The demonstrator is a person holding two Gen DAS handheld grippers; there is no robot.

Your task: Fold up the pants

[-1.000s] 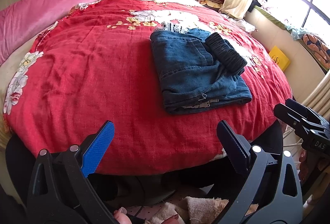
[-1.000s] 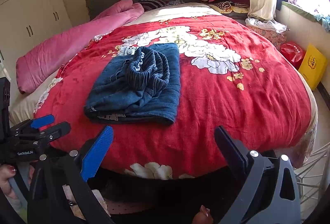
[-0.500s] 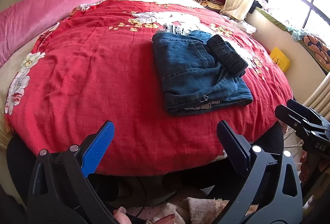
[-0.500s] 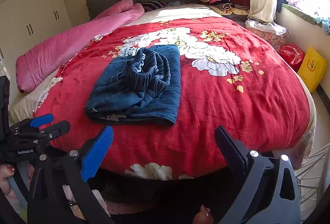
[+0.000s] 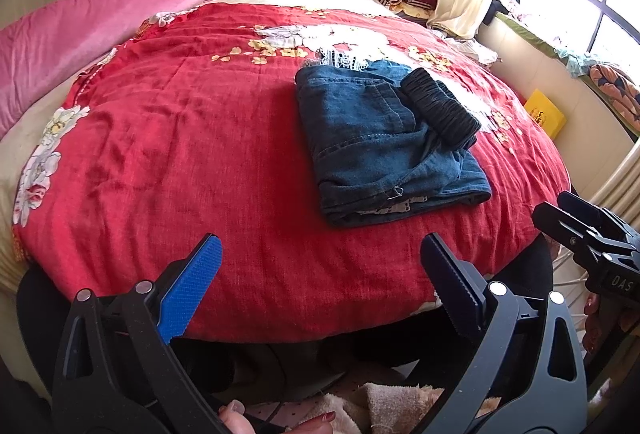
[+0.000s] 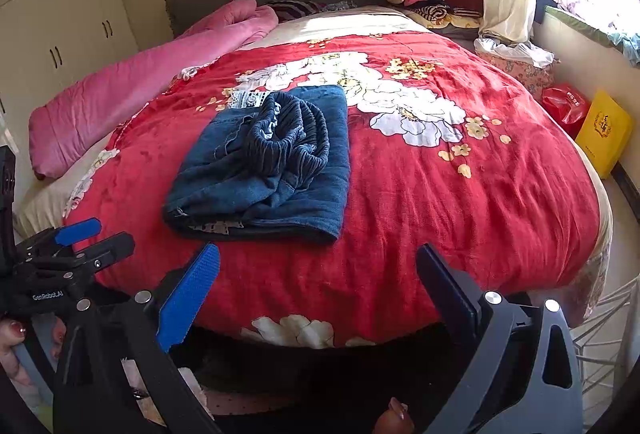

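Here, your left gripper [image 5: 320, 266] and right gripper [image 6: 318, 274] both hang off the foot of the bed, each with its fingers spread wide and holding nothing. The blue denim pants [image 6: 264, 166] lie folded into a compact rectangle on the red floral blanket [image 6: 460, 186], well apart from both grippers, with the dark ribbed waistband [image 5: 440, 108] bunched on top. A rolled pink quilt [image 5: 92, 34] lies along the bed's left side.
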